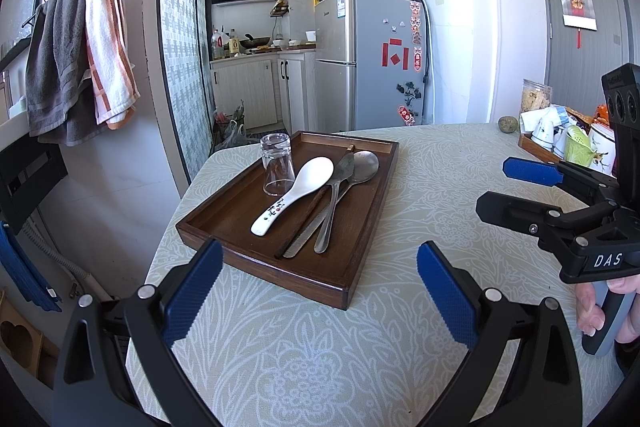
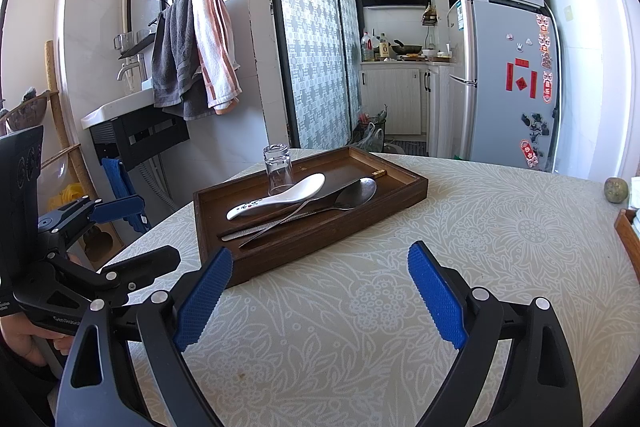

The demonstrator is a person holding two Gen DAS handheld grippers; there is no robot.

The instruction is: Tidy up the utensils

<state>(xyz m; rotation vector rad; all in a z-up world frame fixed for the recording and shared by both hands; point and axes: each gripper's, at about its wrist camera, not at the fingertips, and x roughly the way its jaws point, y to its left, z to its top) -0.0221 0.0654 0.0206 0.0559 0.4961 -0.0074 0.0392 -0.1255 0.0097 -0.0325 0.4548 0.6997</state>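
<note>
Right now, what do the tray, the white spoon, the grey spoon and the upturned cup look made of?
Tray: dark-stained wood, matte, with visible grain.
White spoon: glazed ceramic by the look, glossy white with painted marks on the handle; could be melamine.
Grey spoon: metal, probably stainless steel, dull sheen with reflections.
Cup: clear glass, see-through with bright highlights.

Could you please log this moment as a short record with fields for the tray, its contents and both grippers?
tray: wooden tray on the patterned table
glass: glass upside down in the tray
utensils: white ceramic spoon, metal spoon, serrated knife, dark chopsticks, piled together
left gripper: open, empty
right gripper: open, empty
</note>
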